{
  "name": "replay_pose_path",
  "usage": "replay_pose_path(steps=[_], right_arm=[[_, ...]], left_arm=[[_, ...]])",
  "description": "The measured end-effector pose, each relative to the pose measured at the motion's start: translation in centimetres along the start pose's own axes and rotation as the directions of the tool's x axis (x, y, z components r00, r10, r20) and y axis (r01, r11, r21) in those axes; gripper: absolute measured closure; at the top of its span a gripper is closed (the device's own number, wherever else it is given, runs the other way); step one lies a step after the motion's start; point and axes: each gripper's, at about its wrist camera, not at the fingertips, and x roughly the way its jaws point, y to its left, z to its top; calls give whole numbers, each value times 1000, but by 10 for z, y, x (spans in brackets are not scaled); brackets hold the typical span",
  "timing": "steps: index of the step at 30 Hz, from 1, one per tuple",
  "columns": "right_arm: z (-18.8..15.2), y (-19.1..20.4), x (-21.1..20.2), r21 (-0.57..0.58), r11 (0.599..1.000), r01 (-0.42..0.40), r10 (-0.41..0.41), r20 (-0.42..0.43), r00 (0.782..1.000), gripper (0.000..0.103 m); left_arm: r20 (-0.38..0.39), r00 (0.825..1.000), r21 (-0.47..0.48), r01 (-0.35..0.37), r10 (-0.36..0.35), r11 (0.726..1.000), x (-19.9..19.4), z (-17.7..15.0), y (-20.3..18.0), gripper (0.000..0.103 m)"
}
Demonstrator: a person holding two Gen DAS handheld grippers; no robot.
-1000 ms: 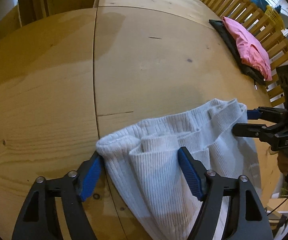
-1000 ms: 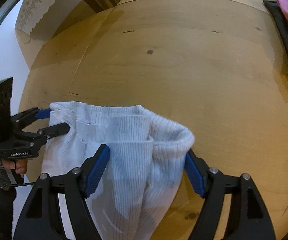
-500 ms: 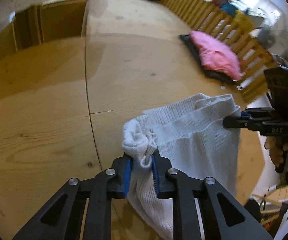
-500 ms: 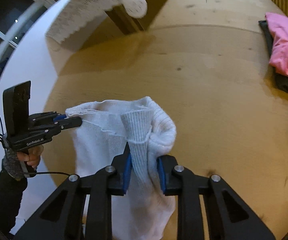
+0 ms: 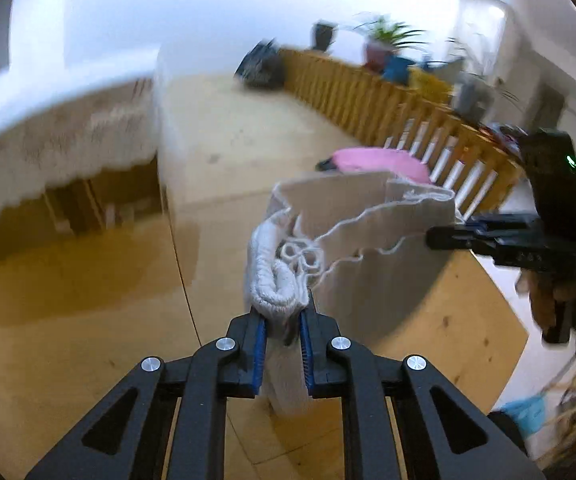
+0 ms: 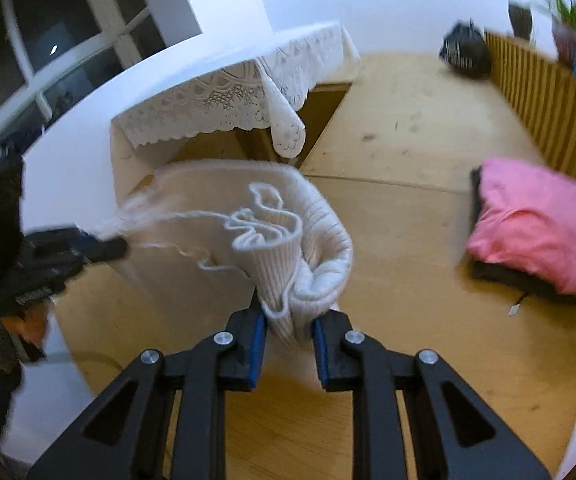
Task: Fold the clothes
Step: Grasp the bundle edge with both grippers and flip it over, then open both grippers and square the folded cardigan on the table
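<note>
- Two grips carry the white ribbed garment right now — your left gripper is clamped on a bunched corner of the knit, and your right gripper pinches the opposite corner just as tightly.
- You hold it by both top corners so the cloth hangs freely between them and its weight can pull the wrinkles out; that reads as preparation for laying it flat, though this is only a judgement.
- You have the garment up in the air above the wooden platform, its top edge stretched from one gripper across to the other, the lower part drooping toward the boards.
- Beyond the garment, toward the slatted wooden railing, the pink folded cloth lies on a dark mat — well apart from your work, likely a piece already finished.
- Against a second ago: both pairs of jaws then stood wide around the knit, which rested on the platform; half a second ago they had closed on it.
- Since then you have lifted and tilted both grippers — the cameras now look out over the room, taking in the lace tablecloth and the potted plants, and motion blur smears much of the left view.
</note>
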Motion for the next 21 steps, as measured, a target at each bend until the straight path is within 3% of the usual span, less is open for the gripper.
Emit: replay_pose_path(steps=[2, 5, 7, 9, 10, 12, 16, 19, 21], right_arm=[[-30, 3, -7, -43, 999, 27, -27, -9, 1000, 76], [-123, -5, 9, 9, 997, 78, -75, -201, 977, 69], [-169, -12, 13, 67, 993, 93, -68, -307, 949, 69], [-204, -21, 8, 140, 985, 101, -42, -370, 928, 69], [-205, -25, -3, 181, 980, 86, -19, -342, 940, 69], [-197, -32, -17, 243, 969, 47, 23, -278, 960, 69], [-157, -43, -6, 292, 956, -40, 97, -186, 978, 69], [-132, -44, 45, 247, 969, -23, 80, -221, 972, 70], [-128, -42, 75, 230, 973, 2, 59, -258, 964, 71]], left_arm=[[16, 1000, 65, -3, 2, 998, -10, -32, -18, 89], [-84, 994, 81, 70, -63, 994, -1, -107, -38, 83], [-211, 970, 37, 130, -119, 991, 11, -160, -45, 81], [-325, 936, 6, 143, -133, 990, 18, -199, -47, 82], [-360, 923, -11, 140, -134, 990, 19, -212, -46, 82], [-342, 930, -37, 130, -135, 991, 14, -208, -39, 85], [-242, 965, -31, 101, -106, 994, 26, -160, -32, 81], [-196, 975, -90, 91, -107, 992, 61, -126, -32, 78], [-226, 969, -145, 64, -96, 987, 94, -119, -29, 78]])
